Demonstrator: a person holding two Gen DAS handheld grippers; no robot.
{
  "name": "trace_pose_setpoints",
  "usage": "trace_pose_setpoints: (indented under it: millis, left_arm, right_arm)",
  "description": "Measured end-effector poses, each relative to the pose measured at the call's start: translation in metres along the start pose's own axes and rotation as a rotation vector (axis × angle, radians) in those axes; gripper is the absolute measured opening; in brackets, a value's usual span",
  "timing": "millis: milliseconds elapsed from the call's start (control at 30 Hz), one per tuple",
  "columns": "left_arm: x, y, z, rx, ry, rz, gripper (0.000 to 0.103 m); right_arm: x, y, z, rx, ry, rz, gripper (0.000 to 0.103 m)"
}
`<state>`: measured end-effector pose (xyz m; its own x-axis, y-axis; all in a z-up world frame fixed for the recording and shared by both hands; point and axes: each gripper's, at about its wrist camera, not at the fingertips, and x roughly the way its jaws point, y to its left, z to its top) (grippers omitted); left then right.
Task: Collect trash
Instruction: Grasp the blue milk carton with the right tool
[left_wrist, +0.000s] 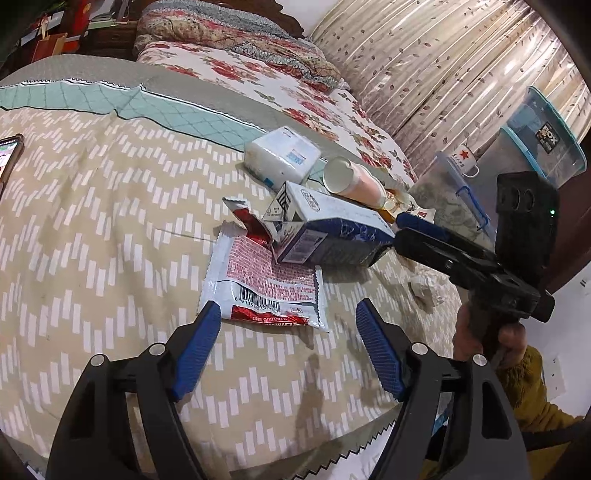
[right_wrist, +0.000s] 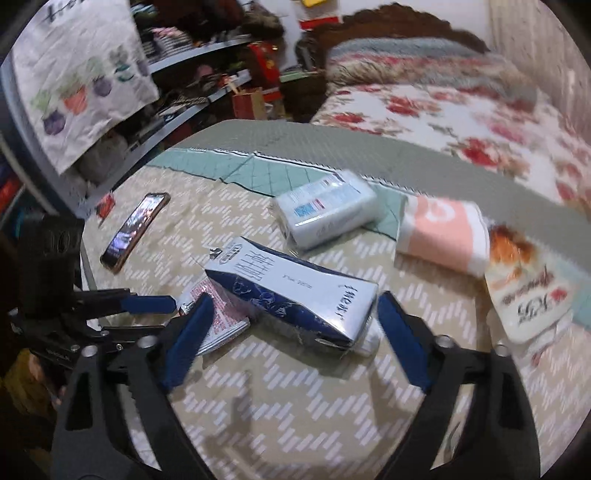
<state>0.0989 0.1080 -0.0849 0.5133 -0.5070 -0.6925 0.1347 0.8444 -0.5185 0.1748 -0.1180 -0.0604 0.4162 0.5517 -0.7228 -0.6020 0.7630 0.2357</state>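
On the patterned bedspread (left_wrist: 110, 229), the milk carton (right_wrist: 295, 295) lies on its side, partly covering a torn red-and-white snack wrapper (left_wrist: 266, 280) whose barcode shows but whose small print is unreadable. At twelve o'clock from the carton sits a wrapped tissue pack (right_wrist: 325, 214), its blue label too blurred to read. At two o'clock lies a pink-and-white paper cup (left_wrist: 354, 181), with a printed bag (right_wrist: 528, 295) at three o'clock. A phone (right_wrist: 133, 229) at ten o'clock is cut off in the left view. A storage bin (left_wrist: 546, 140) reads "BOX". The left gripper (left_wrist: 288, 325) stands open over the wrapper's edge; the right gripper (right_wrist: 295, 325) stands open around the carton, pads apart from it.
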Motion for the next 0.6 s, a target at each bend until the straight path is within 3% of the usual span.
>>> trace_pose_setpoints:
  millis: [200,433,500,567,600]
  left_arm:
    - [0.001,0.001,0.000,0.001,0.005,0.002,0.072]
    - [0.003,0.004,-0.001,-0.006,0.008,0.006,0.072]
    - [0.003,0.005,-0.001,-0.006,0.007,0.007,0.072]
    - [0.004,0.005,-0.001,-0.005,0.007,0.008,0.072]
    - [0.004,0.005,-0.001,-0.004,0.007,0.009,0.072]
  right_arm:
    - [0.028,0.004,0.007,-0.094,0.032,-0.038,0.099]
    - [0.052,0.003,0.004,-0.164,0.044,-0.121,0.099]
    - [0.057,0.001,0.002,-0.157,0.067,-0.136,0.090]
    - [0.061,-0.003,-0.001,-0.138,0.082,-0.140,0.062]
    - [0.062,-0.006,-0.002,-0.122,0.091,-0.133,0.056]
